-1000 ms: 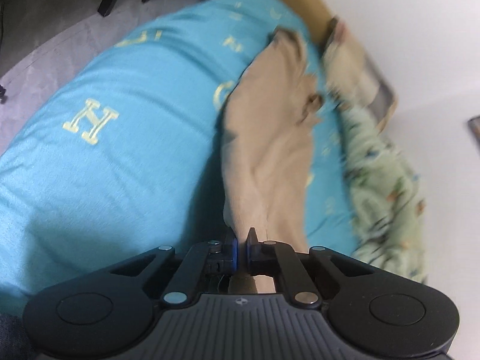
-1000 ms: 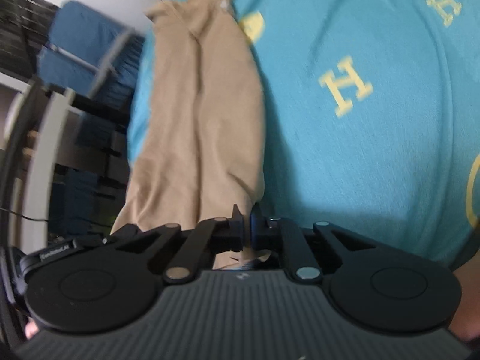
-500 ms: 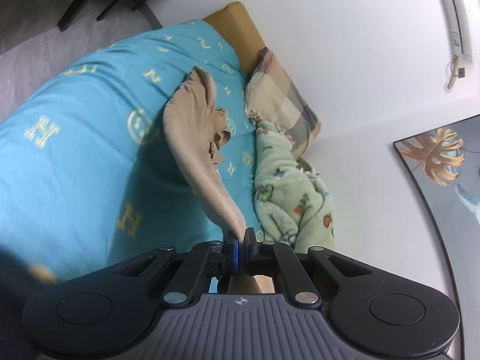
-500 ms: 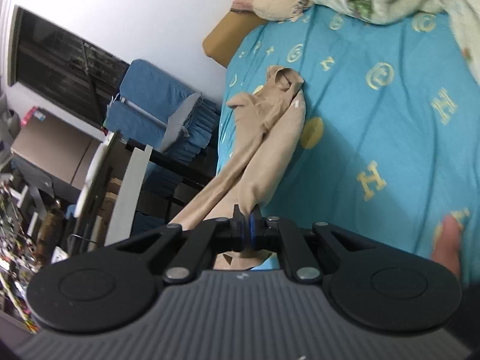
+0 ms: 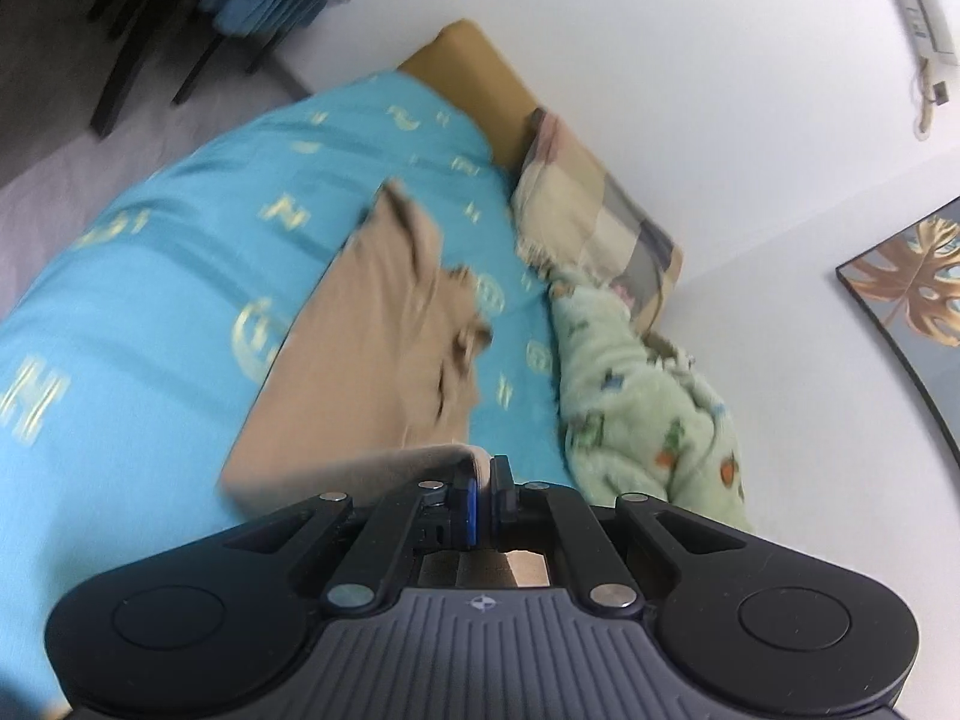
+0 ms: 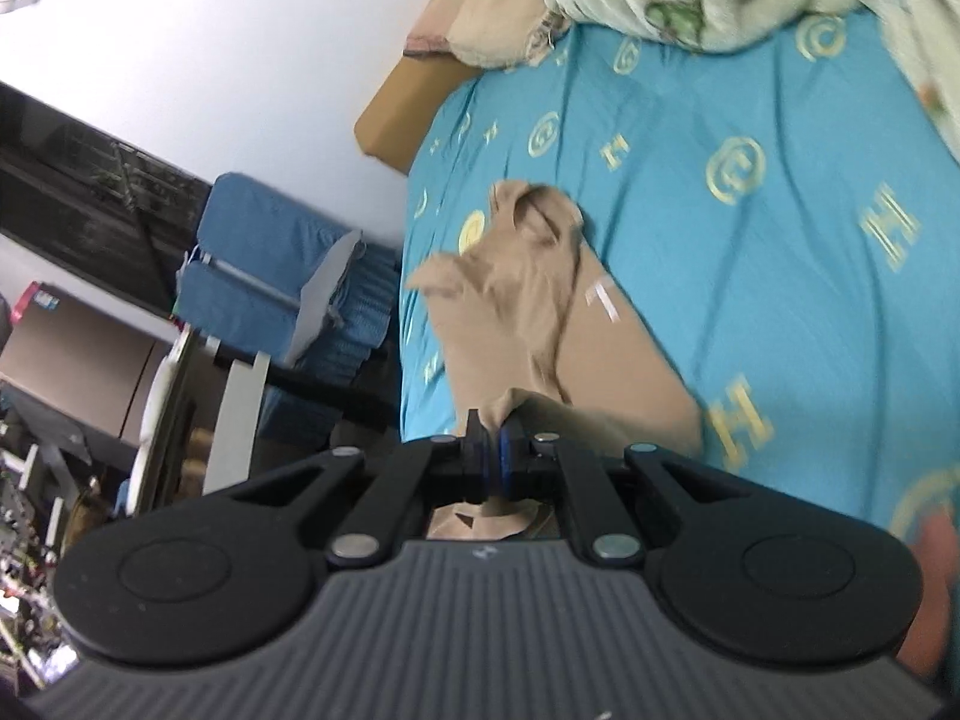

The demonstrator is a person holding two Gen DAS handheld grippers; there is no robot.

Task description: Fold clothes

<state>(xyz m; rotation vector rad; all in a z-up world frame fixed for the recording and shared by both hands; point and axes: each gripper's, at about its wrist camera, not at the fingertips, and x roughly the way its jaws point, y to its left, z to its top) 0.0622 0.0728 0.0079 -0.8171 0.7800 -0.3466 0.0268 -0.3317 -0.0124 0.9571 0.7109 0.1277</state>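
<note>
Since half a second ago I've carried the near hem forward over the tan knit garment [image 5: 384, 324]; fabric now doubled on the teal monogrammed bedsheet [image 5: 150, 276]. Left gripper [image 5: 483, 495] and right gripper [image 6: 491, 457] both pinched tight on cloth. Fold looks mid-way.

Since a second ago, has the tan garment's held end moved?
Yes. The tan garment, pinched by both the left gripper and right gripper, has folded forward toward the pillow.

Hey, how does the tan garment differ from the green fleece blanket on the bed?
The tan garment is plain and thin; the green fleece blanket is fluffy, with small coloured prints. The garment lies stretched over the middle of the bed and is pinched by the left hand-held gripper and right hand-held gripper; the blanket sits bunched by the wall, untouched. Both rest on the turquoise sheet.
</note>
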